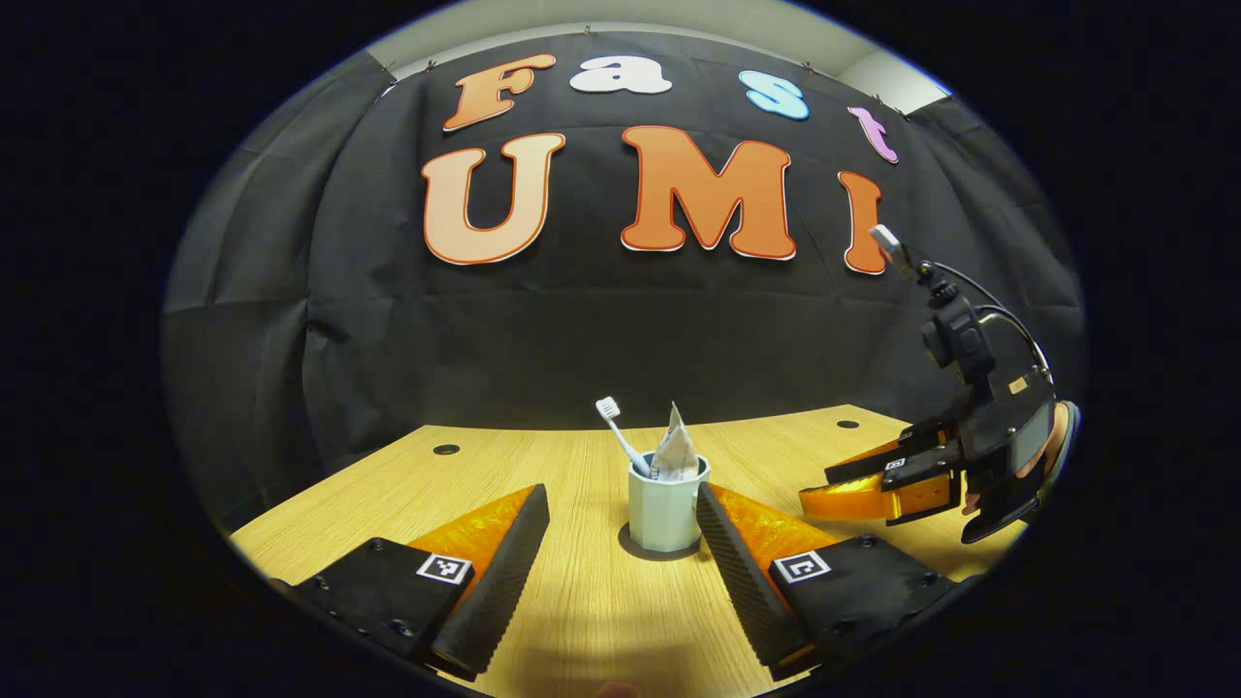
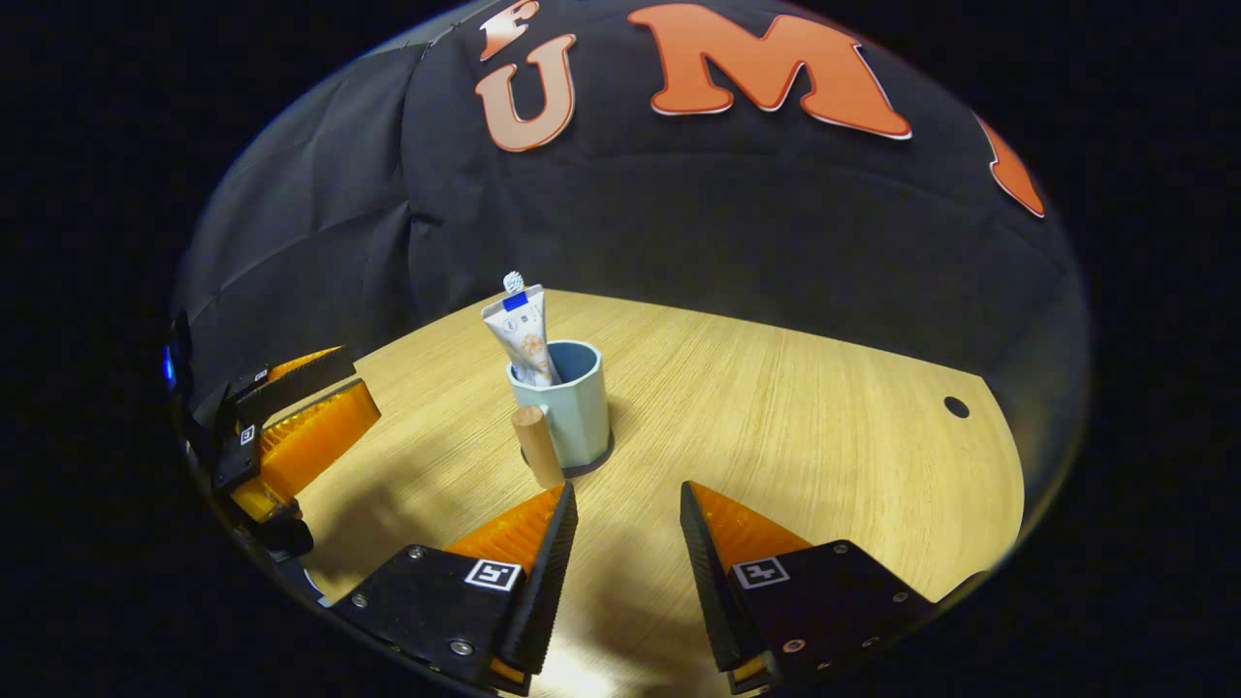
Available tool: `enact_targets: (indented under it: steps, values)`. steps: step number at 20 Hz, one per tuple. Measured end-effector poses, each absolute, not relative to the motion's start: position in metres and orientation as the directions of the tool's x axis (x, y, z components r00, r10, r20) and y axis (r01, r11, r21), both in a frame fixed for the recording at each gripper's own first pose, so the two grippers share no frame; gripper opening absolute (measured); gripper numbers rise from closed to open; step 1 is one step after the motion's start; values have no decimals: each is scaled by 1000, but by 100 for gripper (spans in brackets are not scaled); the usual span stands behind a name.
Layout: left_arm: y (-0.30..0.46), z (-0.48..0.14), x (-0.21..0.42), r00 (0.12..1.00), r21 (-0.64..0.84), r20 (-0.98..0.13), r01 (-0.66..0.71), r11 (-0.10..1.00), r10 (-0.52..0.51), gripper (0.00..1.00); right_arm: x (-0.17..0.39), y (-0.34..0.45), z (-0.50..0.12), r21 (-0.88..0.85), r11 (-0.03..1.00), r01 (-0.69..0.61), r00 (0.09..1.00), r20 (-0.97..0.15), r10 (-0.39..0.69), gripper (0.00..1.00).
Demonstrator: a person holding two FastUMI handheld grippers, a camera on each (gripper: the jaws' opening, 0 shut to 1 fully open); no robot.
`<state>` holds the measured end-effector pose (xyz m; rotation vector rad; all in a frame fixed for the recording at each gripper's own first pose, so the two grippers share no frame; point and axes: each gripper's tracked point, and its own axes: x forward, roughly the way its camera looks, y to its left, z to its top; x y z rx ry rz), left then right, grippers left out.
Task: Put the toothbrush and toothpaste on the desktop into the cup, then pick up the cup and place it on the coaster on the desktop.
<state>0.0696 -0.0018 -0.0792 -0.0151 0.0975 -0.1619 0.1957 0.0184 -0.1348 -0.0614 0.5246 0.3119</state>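
Left gripper view has the cup sitting on the dark coaster, toothbrush and toothpaste inside, left gripper spread wide, empty. Right gripper is parted too. Cup looks light, rigid, probably slick, so I'd grab the wooden handle.

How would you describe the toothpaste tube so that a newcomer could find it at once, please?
On the wooden desktop stands a pale blue-green cup on a dark coaster. The toothpaste tube juts from it: flat, white, crimped end upward, unlike the thin toothbrush beside it.
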Motion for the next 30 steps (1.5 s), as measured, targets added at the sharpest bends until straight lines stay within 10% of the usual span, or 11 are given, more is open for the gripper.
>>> enact_targets:
  steps: [19, 30]
  values:
    - [-36, -11, 73, 982, -25, 81, 172, 985, -170, 97, 165, -50, -44, -91, 991, -101, 993, -66, 95, 77]
    - [-28, 18, 63, 981, -27, 136, 147, 989, -142, 97, 151, -45, -30, -92, 993, -76, 997, -17, 75, 81]
